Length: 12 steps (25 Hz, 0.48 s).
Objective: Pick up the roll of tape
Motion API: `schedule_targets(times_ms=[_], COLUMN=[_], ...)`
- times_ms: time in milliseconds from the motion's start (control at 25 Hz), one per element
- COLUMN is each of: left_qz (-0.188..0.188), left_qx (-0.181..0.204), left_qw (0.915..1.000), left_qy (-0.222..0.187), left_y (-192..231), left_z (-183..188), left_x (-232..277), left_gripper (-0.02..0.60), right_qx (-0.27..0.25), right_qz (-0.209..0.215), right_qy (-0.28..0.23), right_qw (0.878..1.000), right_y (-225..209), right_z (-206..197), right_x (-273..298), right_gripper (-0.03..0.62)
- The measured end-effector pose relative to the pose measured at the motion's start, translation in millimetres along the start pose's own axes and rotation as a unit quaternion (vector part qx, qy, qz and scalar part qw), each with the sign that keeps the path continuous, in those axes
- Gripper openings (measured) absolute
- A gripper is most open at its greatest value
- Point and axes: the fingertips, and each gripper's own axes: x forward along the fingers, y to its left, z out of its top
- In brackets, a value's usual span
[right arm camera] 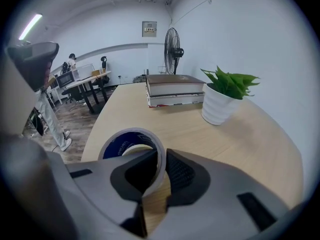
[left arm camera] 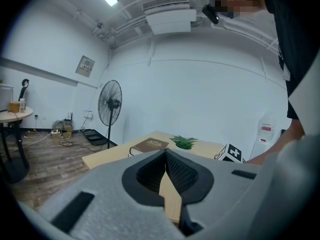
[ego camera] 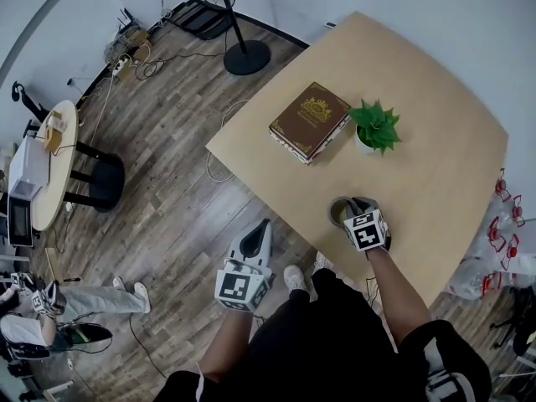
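**Wooden table, near edge: roll of tape in the right jaws**

1. Position of the task item. The roll of tape [ego camera: 338, 212] lies flat on the table [ego camera: 435, 124], close to the edge nearest the person, with its hole facing up. It sits directly under the tip of the right gripper [ego camera: 355, 204], which points steeply down at it.

2. Tool state. In the right gripper view, one jaw of the right gripper [right arm camera: 162, 156] stands inside the hole of the roll [right arm camera: 131, 139] and the other outside. The pale wall is pinched between the pads, and the grip appears seated. The left gripper [ego camera: 260, 229] hangs off the table over the floor, well apart from the roll. Its jaws are together with nothing between them.

3. Governing relation. The gripped wall is on the side of the roll nearest the person, so the rest of the ring extends away from the tool. A straight upward lift is judged suitable, and the ring may tilt as it rises.

4. Clearance. The book [ego camera: 310, 121] and the potted plant [ego camera: 375, 128] stand farther in, well apart from the roll. Open tabletop surrounds the roll on the remaining sides.
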Motion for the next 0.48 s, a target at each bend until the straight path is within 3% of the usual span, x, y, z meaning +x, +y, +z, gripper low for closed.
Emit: schedule_targets(times_ms=[480], left_qz=[-0.007], left_qx=[0.003], left_qw=[0.9999], left_qy=[-0.011], left_y=[-3.5], left_z=[7.9], left_x=[-3.0], left_gripper=[0.002], right_qx=[0.023], right_qz=[-0.034], right_qy=[-0.104], right_qw=[0.994], right_y=[-2.9], right_z=[57.7], right_x=[-54.2], right_gripper=[0.048])
